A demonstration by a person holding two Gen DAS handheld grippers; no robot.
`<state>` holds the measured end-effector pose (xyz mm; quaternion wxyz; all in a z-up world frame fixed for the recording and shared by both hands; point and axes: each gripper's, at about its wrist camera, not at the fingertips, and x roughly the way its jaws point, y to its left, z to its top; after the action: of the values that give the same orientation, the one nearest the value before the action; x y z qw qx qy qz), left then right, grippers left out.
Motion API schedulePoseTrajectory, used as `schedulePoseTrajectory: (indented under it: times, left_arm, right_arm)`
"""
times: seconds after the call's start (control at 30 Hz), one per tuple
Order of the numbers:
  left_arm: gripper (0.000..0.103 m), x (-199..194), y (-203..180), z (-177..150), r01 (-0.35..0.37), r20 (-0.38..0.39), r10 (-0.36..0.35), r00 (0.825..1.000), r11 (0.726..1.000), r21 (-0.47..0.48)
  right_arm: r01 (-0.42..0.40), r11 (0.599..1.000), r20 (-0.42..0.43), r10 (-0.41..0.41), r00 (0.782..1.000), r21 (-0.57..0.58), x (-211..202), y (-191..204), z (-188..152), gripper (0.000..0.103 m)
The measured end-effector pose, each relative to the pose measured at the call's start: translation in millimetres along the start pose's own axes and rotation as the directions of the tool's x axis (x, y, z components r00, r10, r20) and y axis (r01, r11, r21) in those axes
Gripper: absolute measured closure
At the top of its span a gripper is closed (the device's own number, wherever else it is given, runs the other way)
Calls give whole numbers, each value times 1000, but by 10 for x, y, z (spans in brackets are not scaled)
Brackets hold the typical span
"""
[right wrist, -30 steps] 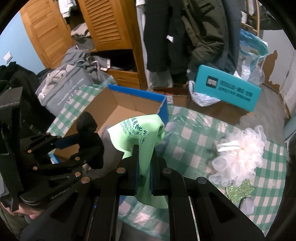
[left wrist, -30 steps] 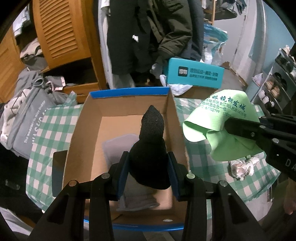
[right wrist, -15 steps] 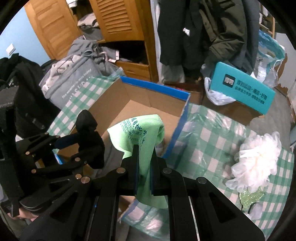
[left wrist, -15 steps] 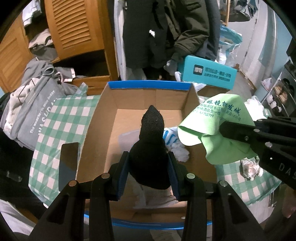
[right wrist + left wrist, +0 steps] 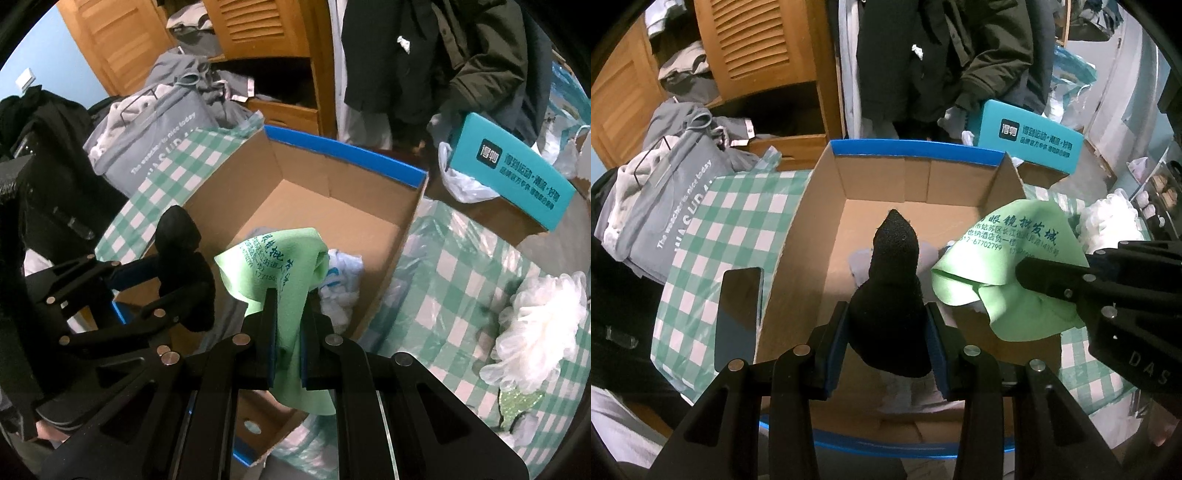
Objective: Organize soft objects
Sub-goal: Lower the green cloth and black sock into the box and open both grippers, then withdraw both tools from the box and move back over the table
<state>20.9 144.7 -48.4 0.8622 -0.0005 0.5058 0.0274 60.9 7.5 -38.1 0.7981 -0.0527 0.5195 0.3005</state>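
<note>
Clamped on a fuzzy black sock (image 5: 889, 295), the left gripper (image 5: 889, 328) sits at the bottom centre of its wrist view, its blue-padded jaws part-way apart with the bunched fabric filling the gap between them. Beside it, the right gripper (image 5: 286, 332) has its jaws squeezed nearly together on a thin lime-green cloth with printed lettering (image 5: 275, 266), which drapes over and below the pads. Both items hang over the open brown cardboard box with a blue rim (image 5: 916, 151), where a grey fabric piece (image 5: 929, 254) and a crumpled white-and-blue bag (image 5: 341, 280) already lie on the floor. A fluffy white bath pouf (image 5: 539, 328) waits on the green-checked tablecloth (image 5: 738, 214) at the right of the right wrist view. To finish this drop well, I would lower each piece until it is well inside the walls, then release one at a time, so the cloth does not catch on the box edge and the grippers do not collide.
</note>
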Motion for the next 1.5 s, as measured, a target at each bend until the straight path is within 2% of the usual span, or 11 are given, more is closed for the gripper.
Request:
schedulePoseTrajectory:
  times: [0.13, 0.2, 0.27, 0.37, 0.7, 0.8, 0.97, 1.07, 1.5]
  left_arm:
    - [62, -5, 20, 1, -2, 0, 2, 1000, 1000, -12]
    - [57, -10, 25, 4, -9, 2, 9, 1000, 1000, -15]
    - [45, -14, 15, 6, -25, 3, 25, 1000, 1000, -13]
    - [36, -35, -3, 12, -27, 11, 27, 1000, 1000, -6]
    - [34, -140, -160, 27, -24, 34, 23, 999, 999, 27]
    - [31, -168, -217, 34, -22, 42, 20, 999, 999, 38]
    - [29, -211, -356, 49, -14, 48, 11, 999, 998, 66]
    - [24, -235, -442, 52, -12, 51, 7, 999, 996, 86]
    - [23, -236, -870, 61, -4, 40, -3, 999, 985, 175]
  right_arm:
    - [-6, 1000, -19, 6, 1000, 4, 40, 3, -3, 87]
    - [1, 1000, -20, -1, 1000, 4, 43, 2, -8, 69]
    - [7, 1000, -9, -7, 1000, 13, 16, -11, -16, 57]
    - [34, 999, 11, -34, 999, 27, -47, -55, -26, 45]
    - [66, 994, 49, -71, 996, 85, -302, -294, -103, 40]
    - [74, 992, 51, -79, 996, 100, -354, -358, -148, 38]
    - [84, 988, 52, -92, 994, 129, -435, -494, -234, 38]
    - [95, 984, 56, -105, 993, 151, -490, -587, -297, 38]
    - [130, 964, 50, -145, 988, 234, -678, -1019, -578, 38]
